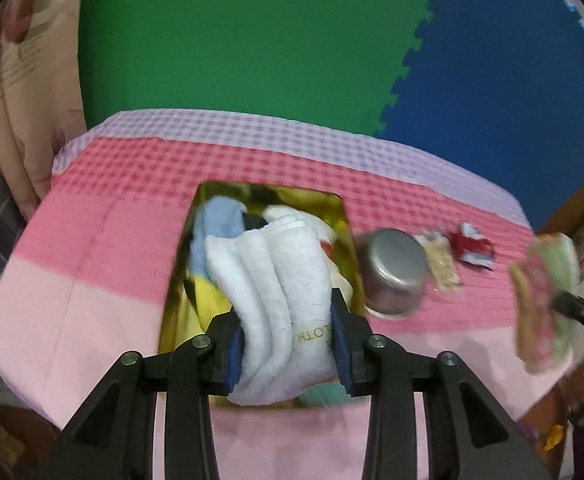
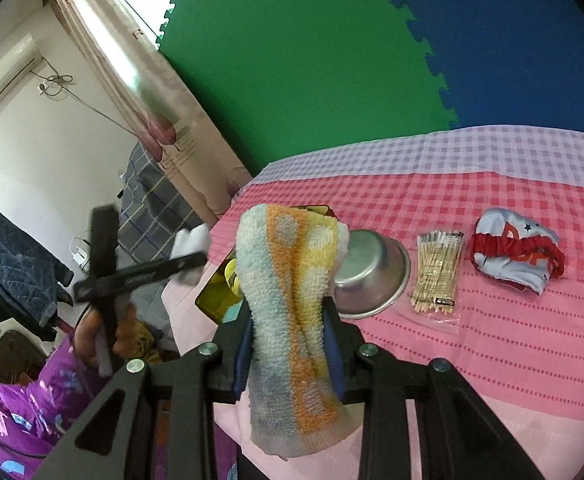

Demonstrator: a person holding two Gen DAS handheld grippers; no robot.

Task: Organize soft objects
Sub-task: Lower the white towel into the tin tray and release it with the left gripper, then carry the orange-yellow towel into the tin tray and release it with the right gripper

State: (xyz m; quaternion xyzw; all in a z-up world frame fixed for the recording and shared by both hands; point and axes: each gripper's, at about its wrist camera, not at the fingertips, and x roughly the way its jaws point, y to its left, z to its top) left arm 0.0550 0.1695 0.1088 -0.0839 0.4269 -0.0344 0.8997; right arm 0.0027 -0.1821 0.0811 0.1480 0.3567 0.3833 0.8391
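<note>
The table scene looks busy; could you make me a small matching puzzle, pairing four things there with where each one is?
Things:
1. white cloth
2. striped towel
3. metal bowl
4. pack of sticks

Places:
A. between the metal bowl and the red-and-grey fabric piece
B. clamped in the right hand-held gripper
C. on the pink tablecloth, beside the gold box
D. clamped in the left hand-held gripper, over the gold box

Pairs: 1-D, 2-B, 3-C, 4-A

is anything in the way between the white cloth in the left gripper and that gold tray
Nothing visible blocks it. The left gripper holds the white cloth right over the gold tray. The tray already holds a blue cloth and other soft things, so space is tight.
</note>
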